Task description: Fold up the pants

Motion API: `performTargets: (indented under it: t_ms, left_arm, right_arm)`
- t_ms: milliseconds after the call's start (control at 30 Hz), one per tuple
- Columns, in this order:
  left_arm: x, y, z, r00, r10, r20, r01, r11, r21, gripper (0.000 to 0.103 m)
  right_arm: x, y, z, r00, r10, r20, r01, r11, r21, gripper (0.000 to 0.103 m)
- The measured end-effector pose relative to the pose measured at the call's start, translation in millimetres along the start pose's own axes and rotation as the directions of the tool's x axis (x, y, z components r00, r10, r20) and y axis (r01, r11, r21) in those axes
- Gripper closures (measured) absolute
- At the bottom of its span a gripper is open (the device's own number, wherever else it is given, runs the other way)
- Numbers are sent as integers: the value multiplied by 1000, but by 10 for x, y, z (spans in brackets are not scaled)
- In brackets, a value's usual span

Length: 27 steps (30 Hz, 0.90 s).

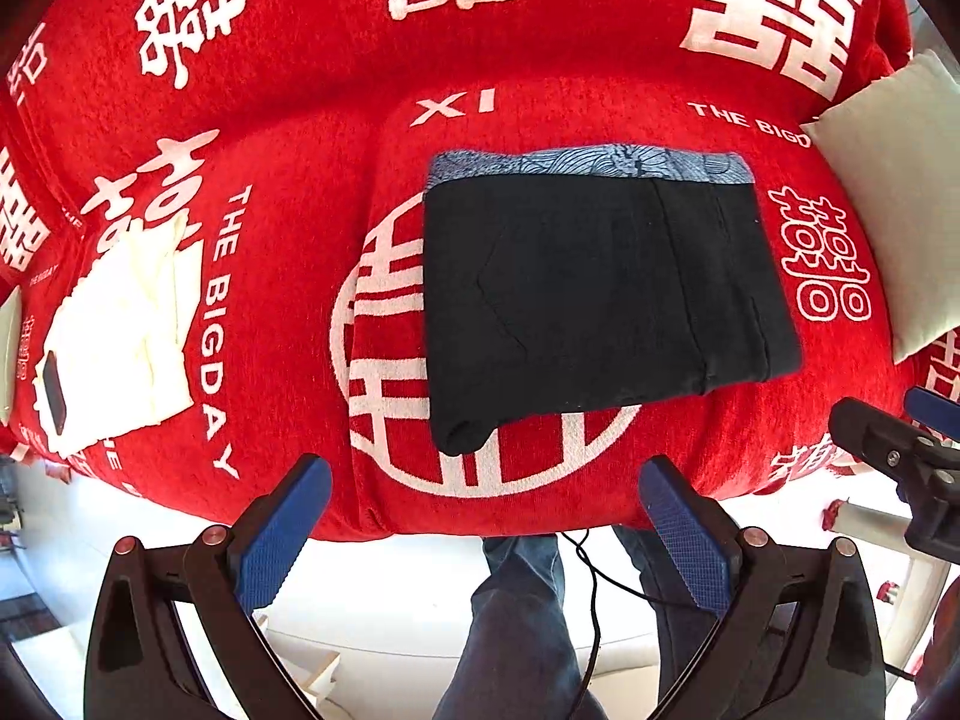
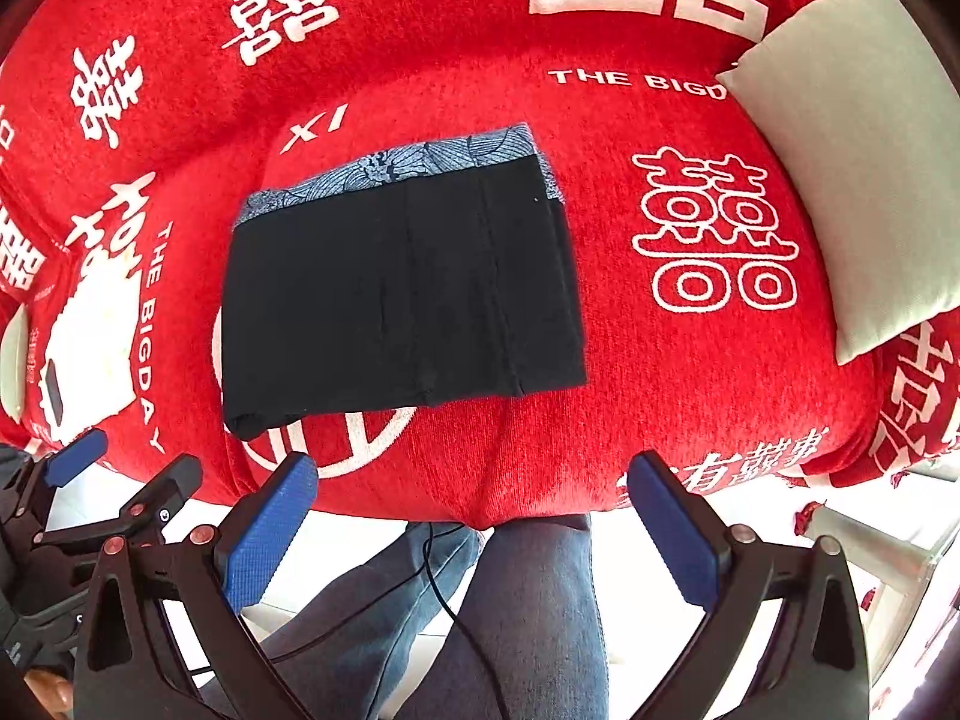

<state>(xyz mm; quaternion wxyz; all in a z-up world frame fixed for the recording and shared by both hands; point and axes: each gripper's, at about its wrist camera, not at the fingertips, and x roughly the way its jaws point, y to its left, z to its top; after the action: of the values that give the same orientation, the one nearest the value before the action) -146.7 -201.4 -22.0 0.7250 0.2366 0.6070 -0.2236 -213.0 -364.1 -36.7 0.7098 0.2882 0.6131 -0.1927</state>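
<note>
Left wrist only — pocket seam (image 1: 504, 300) on folded pants (image 1: 600, 294).

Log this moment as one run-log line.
pants: folded, flat on red blanket | left tool: open, empty, clear of pants | right tool: open, empty

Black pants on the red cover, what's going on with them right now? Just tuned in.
The black pants lie folded into a compact rectangle on the red cover, patterned waistband lining showing along the far edge. Neither claw touches them: the left claw and right claw both hover open off the near edge, empty. A folded cream garment sits to the left and a pale cushion to the right. The fold looks essentially done.
</note>
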Motion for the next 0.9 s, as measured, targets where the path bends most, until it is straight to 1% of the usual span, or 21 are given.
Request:
performTargets:
  t_ms: [400, 700, 900]
  left_arm:
    - [-55, 53, 35, 1000, -16, 13, 16, 1000, -16, 0]
    - [-74, 92, 68, 1000, -5, 26, 6, 999, -36, 0]
    - [-67, 57, 83, 1000, 4, 27, -3, 1000, -27, 0]
  right_arm:
    - [-51, 88, 2, 1000, -19, 6, 20, 1000, -15, 0]
    - [-46, 154, 34, 999, -34, 4, 35, 999, -41, 0]
    - [-35, 149, 50, 999, -38, -1, 38, 998, -43, 0]
